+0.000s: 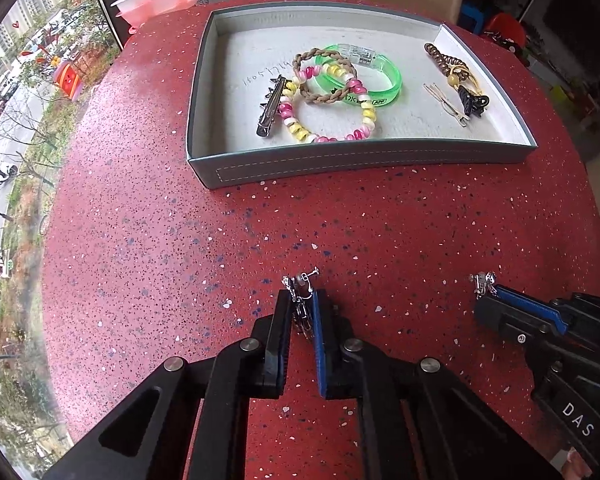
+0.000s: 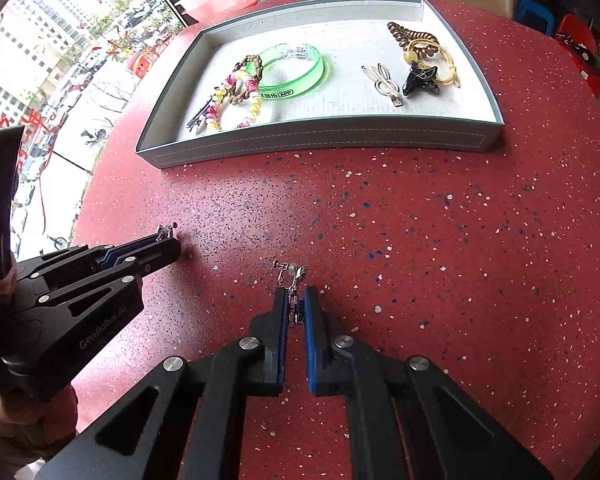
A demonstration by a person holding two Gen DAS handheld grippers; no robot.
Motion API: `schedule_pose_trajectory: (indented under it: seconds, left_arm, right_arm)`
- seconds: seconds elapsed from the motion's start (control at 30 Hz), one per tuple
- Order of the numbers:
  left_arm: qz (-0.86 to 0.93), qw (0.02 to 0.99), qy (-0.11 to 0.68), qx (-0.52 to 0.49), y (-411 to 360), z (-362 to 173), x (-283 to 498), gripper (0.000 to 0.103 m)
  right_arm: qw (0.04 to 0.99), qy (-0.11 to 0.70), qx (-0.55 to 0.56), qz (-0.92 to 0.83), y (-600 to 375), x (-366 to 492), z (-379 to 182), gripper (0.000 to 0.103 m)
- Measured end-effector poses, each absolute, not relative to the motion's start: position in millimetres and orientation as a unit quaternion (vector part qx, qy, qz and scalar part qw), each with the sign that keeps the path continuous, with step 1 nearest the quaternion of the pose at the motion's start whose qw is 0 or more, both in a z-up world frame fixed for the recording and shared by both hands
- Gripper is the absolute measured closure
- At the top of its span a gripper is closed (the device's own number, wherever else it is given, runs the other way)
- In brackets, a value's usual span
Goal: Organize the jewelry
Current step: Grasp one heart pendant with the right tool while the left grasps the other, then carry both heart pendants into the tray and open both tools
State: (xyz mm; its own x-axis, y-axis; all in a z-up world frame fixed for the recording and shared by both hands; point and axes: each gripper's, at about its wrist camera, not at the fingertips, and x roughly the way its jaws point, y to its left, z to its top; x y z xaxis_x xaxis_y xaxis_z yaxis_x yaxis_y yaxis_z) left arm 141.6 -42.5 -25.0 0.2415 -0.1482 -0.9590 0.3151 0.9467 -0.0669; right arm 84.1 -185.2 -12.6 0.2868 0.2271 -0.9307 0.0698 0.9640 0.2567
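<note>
The red speckled bench [image 1: 148,248] is being worked over from above, with the shallow grey tray [image 1: 364,162] lying at its far side and already being filled: a green bangle [image 1: 384,86], a beaded bracelet [image 1: 364,114], a braided cord loop [image 1: 320,80], a dark hair clip [image 1: 272,108], a coiled hair tie [image 1: 444,58] and a wire hairpin [image 1: 446,102] are being kept there. Well apart from the tray, near the front edge, two small silver earrings are being held. The left gripper [image 1: 302,308] is being kept nearly closed, its fingers [image 1: 282,320] pinching the left earring [image 1: 302,284] by its dangling part, the clip end sticking out past the tips. The right gripper [image 2: 296,306] is likewise being kept almost fully closed on the right earring [image 2: 290,272], which is being gripped between the black and blue pads. Judging by this, the step in hand is the carrying of both earrings to the tray. It would be done well if the pinch were being held steady, since such small, dangling pieces could be slipped out easily; each gripper should be lifted clear of the tray wall, brought over a bare patch of the lining, lowered close, and only then opened, so the earrings are not being tangled with the bracelets or bounced out.
</note>
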Motion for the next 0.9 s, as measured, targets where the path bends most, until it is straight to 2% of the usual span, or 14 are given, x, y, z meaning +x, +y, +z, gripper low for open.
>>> schedule_pose_trajectory:
  seconds: [0.47,0.9]
  left_arm:
    - [-0.156,0.791,0.591,0.037,-24.0,-2.5,147.1,0.074]
    - [-0.173,0.810,0.559,0.037,-64.6,31.2,172.3,0.074]
  right_arm:
    - [0.785,0.592,0.182,0.031,-226.9,80.4,-5.6,0.095]
    - [0.806,0.557,0.197,0.034,-257.3,122.6,28.0,0.095]
